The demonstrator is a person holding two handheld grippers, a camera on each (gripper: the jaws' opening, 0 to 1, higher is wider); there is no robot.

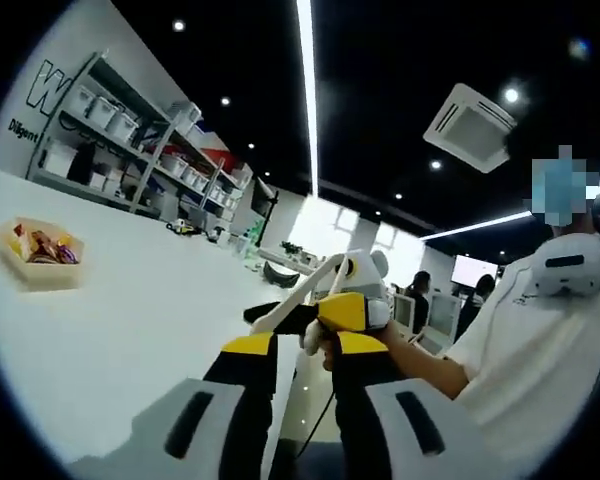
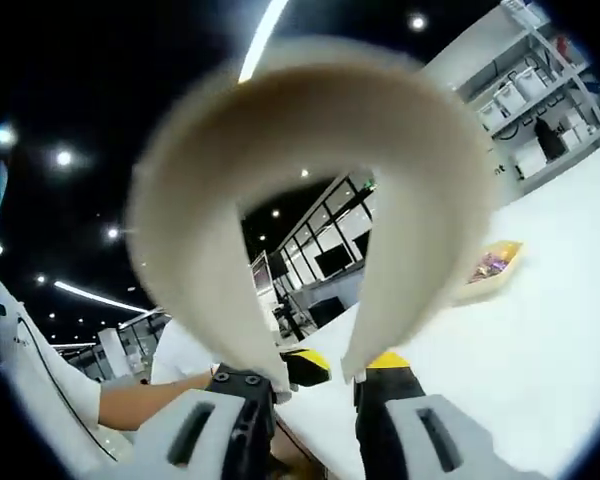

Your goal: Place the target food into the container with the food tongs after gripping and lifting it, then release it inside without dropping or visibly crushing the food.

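Observation:
Cream food tongs (image 2: 310,110) arch up in a wide loop in the right gripper view. My right gripper (image 2: 315,372) is shut on their two legs, one against each jaw. In the left gripper view the same gripper (image 1: 345,308), yellow-tipped and held by a hand, carries the tongs (image 1: 305,290) just beyond my left gripper (image 1: 305,345). My left gripper's jaws stand apart with nothing gripped between them. A shallow beige tray of wrapped food (image 1: 40,250) sits on the white table (image 1: 150,300), far left; it also lies behind the tongs' right leg as the tray (image 2: 492,265).
A person in a white shirt (image 1: 540,340) stands close at the right, and a hand (image 2: 160,390) reaches in from the left. Shelving with white bins (image 1: 130,130) lines the far wall beyond the table. More people and desks (image 1: 420,295) fill the background.

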